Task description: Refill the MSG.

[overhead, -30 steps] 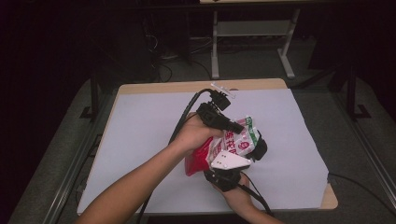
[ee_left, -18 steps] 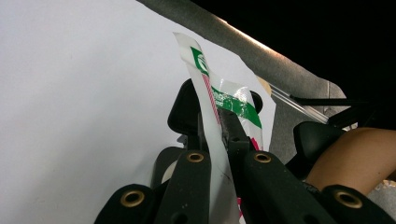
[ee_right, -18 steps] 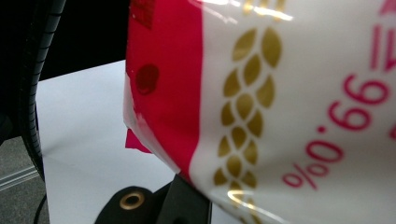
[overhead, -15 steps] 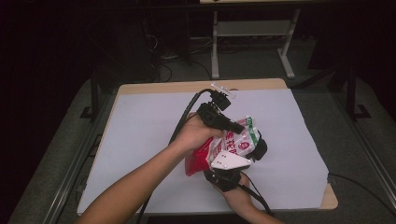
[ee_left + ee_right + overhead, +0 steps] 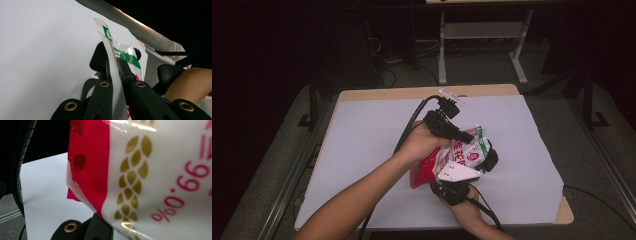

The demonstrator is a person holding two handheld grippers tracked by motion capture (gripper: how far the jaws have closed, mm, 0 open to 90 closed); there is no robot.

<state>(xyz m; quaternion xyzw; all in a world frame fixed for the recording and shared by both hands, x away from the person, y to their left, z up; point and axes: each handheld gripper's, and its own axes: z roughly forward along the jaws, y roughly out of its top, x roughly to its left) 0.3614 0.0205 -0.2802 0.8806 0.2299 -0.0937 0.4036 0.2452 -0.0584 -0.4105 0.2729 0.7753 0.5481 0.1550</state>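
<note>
Left tool [image 5: 117, 72] clamped on bag [image 5: 125, 53] edge

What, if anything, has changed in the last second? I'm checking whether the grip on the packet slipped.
Nothing has visibly changed. The left gripper stays shut on the top edge of the red and white packet, the right gripper keeps its hold on the packet lower down, and both stay in place above the white table cover.

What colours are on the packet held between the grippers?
Red and white packet with gold wheat-ear print; clearest in the right gripper view.
</note>
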